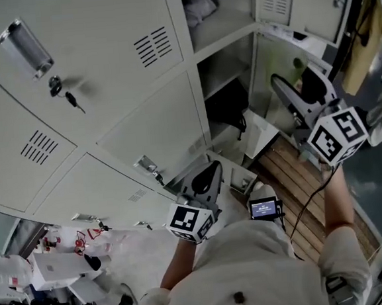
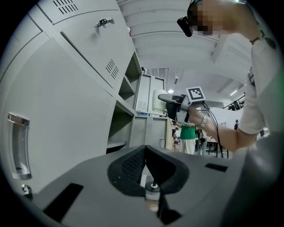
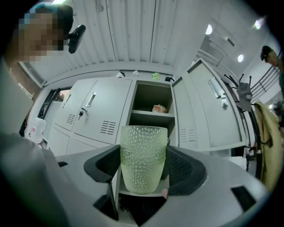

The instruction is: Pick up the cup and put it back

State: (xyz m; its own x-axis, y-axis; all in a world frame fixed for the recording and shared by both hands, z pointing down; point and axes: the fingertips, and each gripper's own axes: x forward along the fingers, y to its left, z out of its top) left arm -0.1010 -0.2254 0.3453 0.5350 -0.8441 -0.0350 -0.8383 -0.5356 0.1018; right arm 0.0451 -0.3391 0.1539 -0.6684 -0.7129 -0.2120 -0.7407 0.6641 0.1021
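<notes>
While right gripper (image 3: 144,170) pinches the cup (image 3: 143,153) between its pads, the cup hangs upright in the air in front of the open locker (image 3: 151,99), resting on nothing. One pad sits on each side of the cup's middle-to-lower body, with the rim well above them. Left gripper (image 2: 146,166) has its jaws pressed together with nothing between them, low beside the closed doors (image 2: 66,115), idle. The left gripper view also shows the cup out at arm's length in the other gripper.

Cup is pale green, translucent, pebbled, and narrows toward the base. It looks empty, so probably light. Can't tell glass from plastic, so treat it as stiff and breakable and don't over-squeeze. The pebbling should help friction. The taper likely helps too, since a slip downward wedges it tighter. Best hold is mid-body on opposite sides, as now, not the thin rim.

Pick-up looks done and put-back is pending. A shelf (image 3: 150,116) inside the locker is a likely spot. A small item (image 3: 159,108) already sits there; can't tell what it is.
</notes>
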